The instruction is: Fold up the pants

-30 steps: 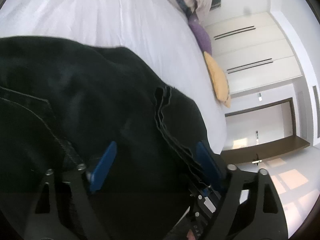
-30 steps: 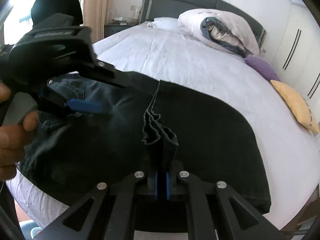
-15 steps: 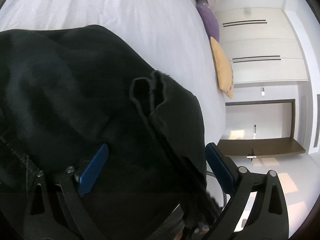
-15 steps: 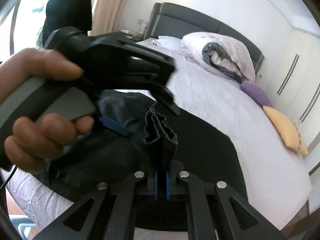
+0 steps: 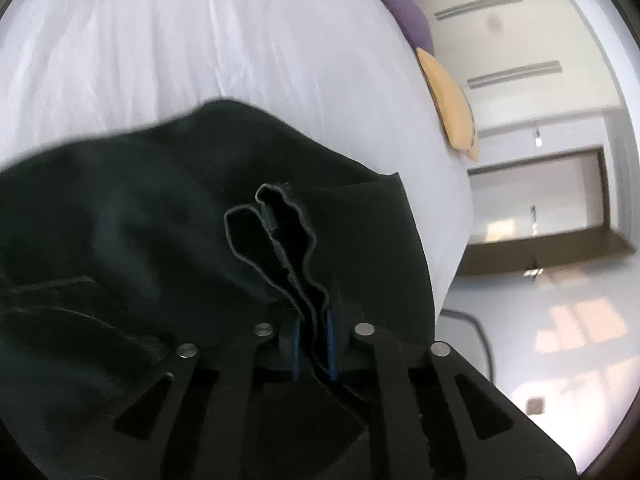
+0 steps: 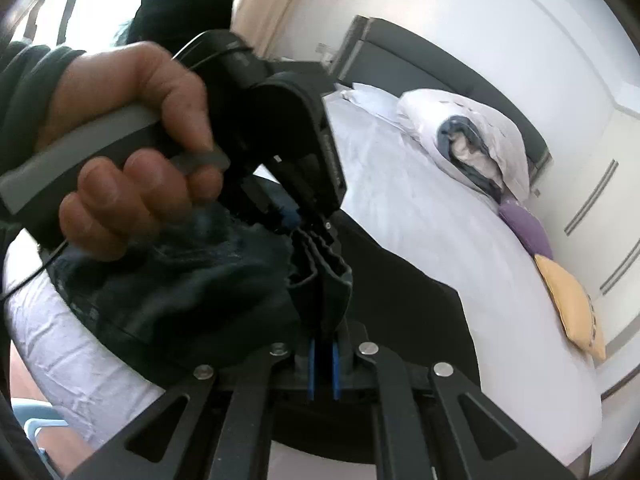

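The left tool [image 5: 313, 354] is pressed together on a bunched, layered hem of the dark pants [image 5: 132, 240], its blue pads clamping the wavy stack of edges that stands up ahead of the tips. The right tool [image 6: 323, 368] is likewise pinched on the same kind of stacked hem, the folds rising between its blue pads. In the right wrist view the left tool shows close by, gripped by a hand [image 6: 132, 148] squeezing its grey trigger, its tips at the far end of the bunched hem just beyond the right tool. The rest of the pants spread out from both tools over the near part of the bed [image 6: 420, 220], on its white sheet. Farther up the bed lie a rolled white duvet [image 6: 472, 136], a purple pillow [image 6: 526, 228] and a yellow pillow [image 6: 568, 300] near the edge.
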{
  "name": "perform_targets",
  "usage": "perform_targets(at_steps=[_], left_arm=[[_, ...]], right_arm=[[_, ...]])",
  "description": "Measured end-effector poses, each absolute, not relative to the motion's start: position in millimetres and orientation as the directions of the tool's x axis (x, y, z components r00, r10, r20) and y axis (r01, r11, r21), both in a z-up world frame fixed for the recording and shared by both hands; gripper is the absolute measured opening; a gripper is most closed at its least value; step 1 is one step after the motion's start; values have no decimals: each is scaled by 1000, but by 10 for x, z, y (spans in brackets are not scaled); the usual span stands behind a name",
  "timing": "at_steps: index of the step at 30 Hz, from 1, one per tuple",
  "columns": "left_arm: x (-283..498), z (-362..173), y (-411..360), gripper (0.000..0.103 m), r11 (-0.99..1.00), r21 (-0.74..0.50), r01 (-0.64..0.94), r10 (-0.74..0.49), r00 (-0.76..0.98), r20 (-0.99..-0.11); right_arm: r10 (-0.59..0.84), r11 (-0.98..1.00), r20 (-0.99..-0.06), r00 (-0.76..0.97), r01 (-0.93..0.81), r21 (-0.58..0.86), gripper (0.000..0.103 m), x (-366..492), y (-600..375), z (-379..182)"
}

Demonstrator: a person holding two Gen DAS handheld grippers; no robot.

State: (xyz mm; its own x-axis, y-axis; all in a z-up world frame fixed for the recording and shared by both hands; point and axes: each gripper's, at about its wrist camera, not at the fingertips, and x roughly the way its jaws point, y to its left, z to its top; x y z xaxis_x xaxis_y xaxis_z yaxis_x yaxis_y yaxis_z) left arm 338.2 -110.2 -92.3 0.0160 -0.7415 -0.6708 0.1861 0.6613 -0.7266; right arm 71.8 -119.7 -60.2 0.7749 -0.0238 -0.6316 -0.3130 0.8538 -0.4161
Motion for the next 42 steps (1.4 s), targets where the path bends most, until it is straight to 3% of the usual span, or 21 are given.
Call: perform_targets(at_steps=[6, 13, 18, 22, 24, 25, 26, 27, 28, 31, 34, 39, 42], left_arm=[[3393, -832, -879, 7, 709, -654, 266, -683, 23, -730], [3347, -1016, -674, 7, 740, -624, 252, -650, 28, -759], [3434, -1156, -714, 11, 741, -640, 204, -656, 17, -754], [3402, -1039, -359, 23, 792, -574, 209, -598, 72, -798], [3467, -931, -290, 28, 820, -540, 189, -565, 120, -816], [3475, -845, -196, 30, 848, -502, 172, -527, 164, -834], [3470, -791, -153, 38, 859, -485, 165, -510, 190, -839], [3446, -707, -95, 52, 864, -479, 157, -504, 225, -834], [3417, -646, -63, 56, 858, -489, 156, -513, 248, -822], [3258, -480, -178, 57, 828, -521, 210, -561, 278, -780], [3041, -472, -479, 57, 759, -591, 273, -648, 236, -724], [2788, -766, -914, 57, 754, -573, 322, -640, 162, -751], [2813, -962, -837, 57, 742, -605, 289, -659, 145, -738]], right_arm=[[-1, 809, -645, 764, -379, -450, 7, 678, -873, -655], [0, 776, -698, 716, -440, -452, 7, 655, -665, -893], [4, 790, -745, 667, -459, -407, 8, 681, -662, -1057], [27, 831, -788, 615, -452, -324, 19, 712, -760, -1062], [96, 872, -814, 573, -443, -209, 43, 727, -905, -957], [146, 887, -822, 550, -441, -137, 64, 736, -984, -885], [208, 895, -820, 532, -441, -59, 71, 737, -1064, -808], [280, 900, -799, 533, -435, 25, 71, 722, -1180, -685], [322, 900, -780, 537, -430, 75, 71, 706, -1266, -587], [452, 882, -707, 544, -390, 263, 70, 823, -1750, -313], [542, 839, -651, 531, -295, 458, 59, 1164, -2437, -284], [718, 666, -542, 436, -206, 717, 57, 1805, -3317, -617], [767, 610, -522, 373, -171, 774, 57, 2177, -3497, -889]])
